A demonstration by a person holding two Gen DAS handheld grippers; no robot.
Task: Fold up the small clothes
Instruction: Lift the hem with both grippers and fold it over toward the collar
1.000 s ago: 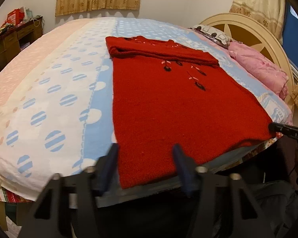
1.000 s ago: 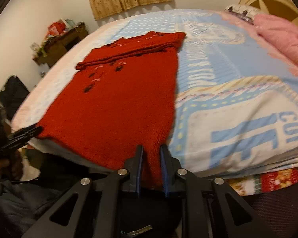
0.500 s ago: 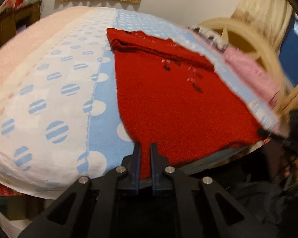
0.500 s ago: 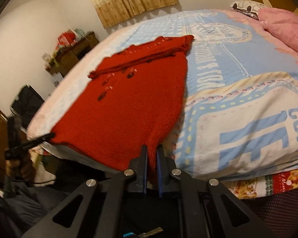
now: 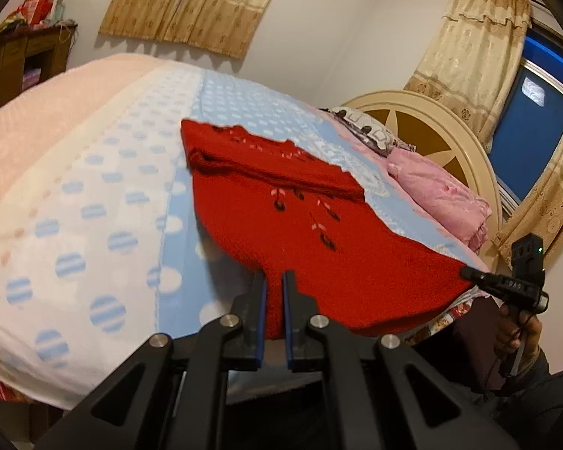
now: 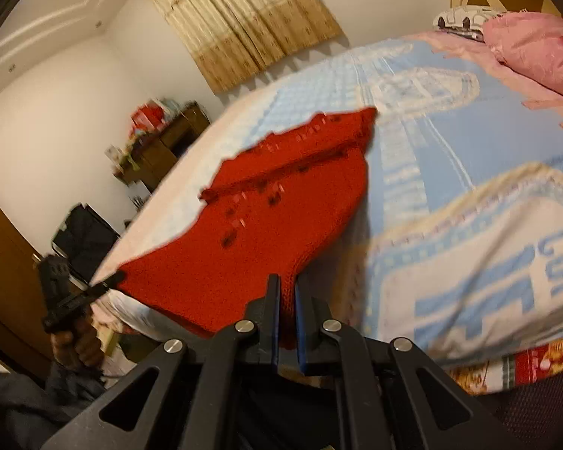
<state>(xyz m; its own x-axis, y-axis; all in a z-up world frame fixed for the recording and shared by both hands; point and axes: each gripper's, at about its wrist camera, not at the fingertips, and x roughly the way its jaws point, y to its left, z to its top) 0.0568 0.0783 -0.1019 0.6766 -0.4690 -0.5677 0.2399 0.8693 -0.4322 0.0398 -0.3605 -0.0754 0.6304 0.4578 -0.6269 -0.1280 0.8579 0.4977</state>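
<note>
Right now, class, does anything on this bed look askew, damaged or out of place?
Nothing looks damaged or spilled. The red knitted sweater is off flat: its near hem corners are pinched and lifted by the left gripper and right gripper, while its far end lies folded over on the blue-and-white bedspread.

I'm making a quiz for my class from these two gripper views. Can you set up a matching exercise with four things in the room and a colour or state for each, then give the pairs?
Things:
1. sweater
2. quilt
3. left gripper
4. curtain

States or colours:
A. beige and gold, hanging on the far wall
B. shut on the near hem
C. red, near edge lifted off the bed
D. pink, bundled by the headboard

Pairs: 1-C, 2-D, 3-B, 4-A
</note>
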